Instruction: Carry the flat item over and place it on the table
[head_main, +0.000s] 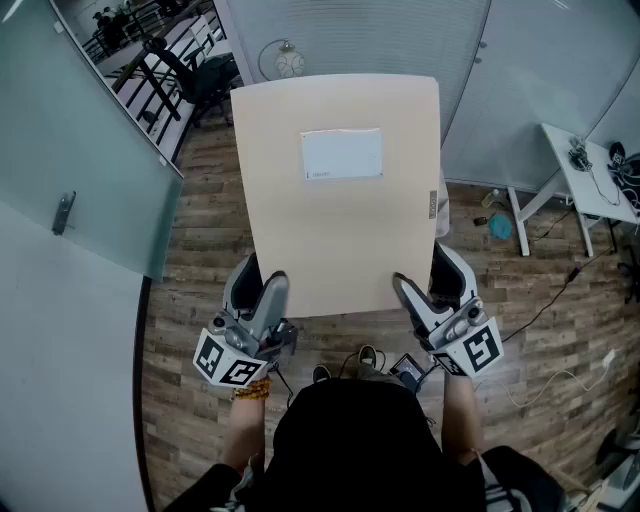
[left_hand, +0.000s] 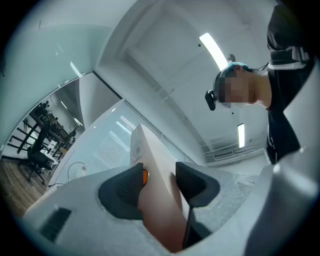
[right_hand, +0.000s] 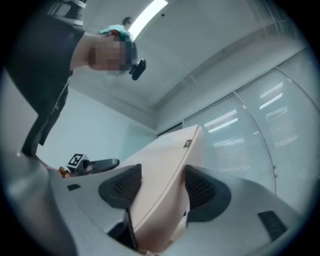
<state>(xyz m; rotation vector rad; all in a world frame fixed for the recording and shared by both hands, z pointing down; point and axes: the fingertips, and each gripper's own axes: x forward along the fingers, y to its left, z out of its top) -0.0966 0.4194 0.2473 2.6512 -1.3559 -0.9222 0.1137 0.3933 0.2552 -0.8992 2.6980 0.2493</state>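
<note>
My left hand-held gripper (head_main: 262, 302) and right hand-held gripper (head_main: 420, 300) each pinch the near edge of the flat beige box (head_main: 340, 240), held above the wooden floor (head_main: 200, 260). A white label (head_main: 342, 154) lies near its far edge.

Beige flat box (head_main: 340, 230) (white label (head_main: 342, 154)), brown wood-grain floor (head_main: 205, 240), dark grey fingers (left_hand: 122, 192)

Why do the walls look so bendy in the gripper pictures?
Left gripper view: the wide lens curves the walls, corners go black, the ceiling light glares. Right gripper view: same bending, another bright ceiling strip. Head view: the flat box looks sharp.
</note>
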